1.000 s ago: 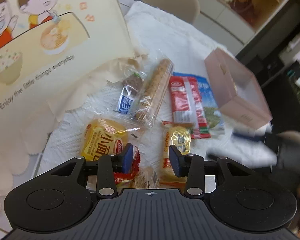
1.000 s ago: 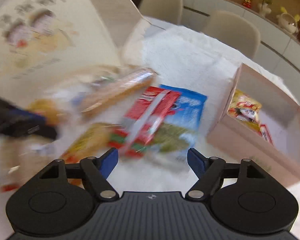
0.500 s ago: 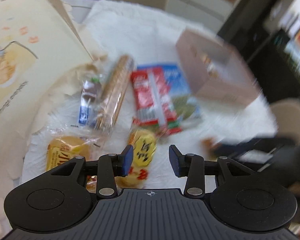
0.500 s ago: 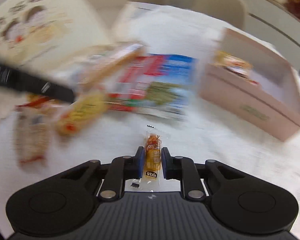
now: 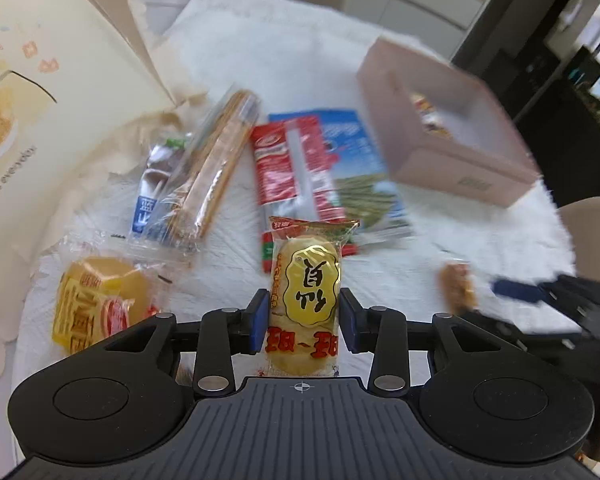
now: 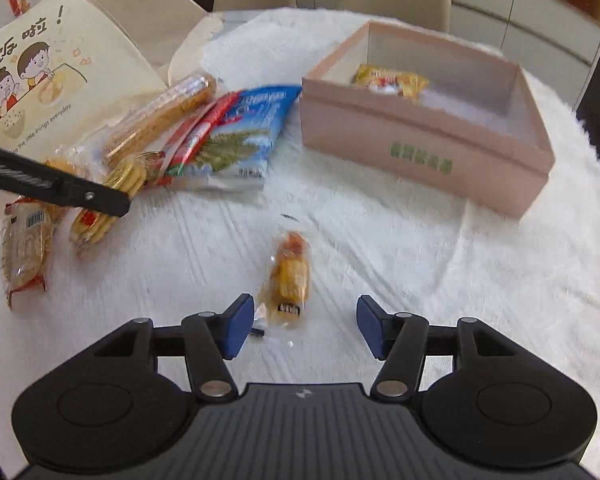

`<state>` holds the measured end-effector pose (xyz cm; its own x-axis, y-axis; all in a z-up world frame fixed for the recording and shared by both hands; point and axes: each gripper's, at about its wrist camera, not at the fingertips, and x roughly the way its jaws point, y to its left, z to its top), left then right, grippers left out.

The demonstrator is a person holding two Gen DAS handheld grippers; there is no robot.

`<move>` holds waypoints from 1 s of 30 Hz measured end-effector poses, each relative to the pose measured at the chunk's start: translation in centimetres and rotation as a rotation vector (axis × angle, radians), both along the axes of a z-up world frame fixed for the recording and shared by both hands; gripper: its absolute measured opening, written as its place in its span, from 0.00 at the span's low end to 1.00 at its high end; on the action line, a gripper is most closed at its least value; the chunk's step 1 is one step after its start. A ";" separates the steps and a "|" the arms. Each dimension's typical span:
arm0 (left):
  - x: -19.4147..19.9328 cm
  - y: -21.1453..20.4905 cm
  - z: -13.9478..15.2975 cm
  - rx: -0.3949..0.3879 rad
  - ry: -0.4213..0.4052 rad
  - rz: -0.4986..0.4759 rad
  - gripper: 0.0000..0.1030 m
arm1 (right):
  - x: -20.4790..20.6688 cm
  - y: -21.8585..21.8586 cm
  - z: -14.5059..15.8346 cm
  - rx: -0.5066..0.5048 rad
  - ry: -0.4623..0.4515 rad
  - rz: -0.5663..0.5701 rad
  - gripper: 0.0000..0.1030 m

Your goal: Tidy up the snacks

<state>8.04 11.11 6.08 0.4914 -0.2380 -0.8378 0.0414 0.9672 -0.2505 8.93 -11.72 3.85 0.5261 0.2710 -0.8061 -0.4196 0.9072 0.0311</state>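
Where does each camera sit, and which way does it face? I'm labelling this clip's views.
Left wrist: on the left claw, facing along the table to the pink box; its pads flank a yellow rice cracker pack.
Right wrist: on the open right claw, facing the small orange snack.
Shared: box, blue bag, each other's claw.

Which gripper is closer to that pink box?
Right, likely. The right gripper hangs open over a small orange snack, the pink box just beyond; the left gripper sits back among the spread-out snacks.
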 end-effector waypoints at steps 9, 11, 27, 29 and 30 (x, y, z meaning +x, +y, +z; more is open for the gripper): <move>-7.4 0.6 -0.8 -0.105 0.056 0.092 0.40 | 3.6 8.2 2.5 0.065 -0.073 0.105 0.65; -8.2 0.7 -1.7 -0.095 0.093 0.104 0.40 | 5.1 10.5 2.3 0.064 -0.077 0.100 0.65; -7.3 -1.5 -1.9 -0.123 0.088 0.007 0.40 | 2.7 8.6 1.5 -0.031 0.077 0.117 0.44; -6.5 -2.4 -1.9 -0.137 0.087 -0.016 0.40 | 1.4 6.0 1.9 -0.010 0.097 0.093 0.43; -6.1 -2.9 -1.9 -0.145 0.089 -0.030 0.40 | 0.5 4.6 2.1 -0.002 0.107 0.080 0.43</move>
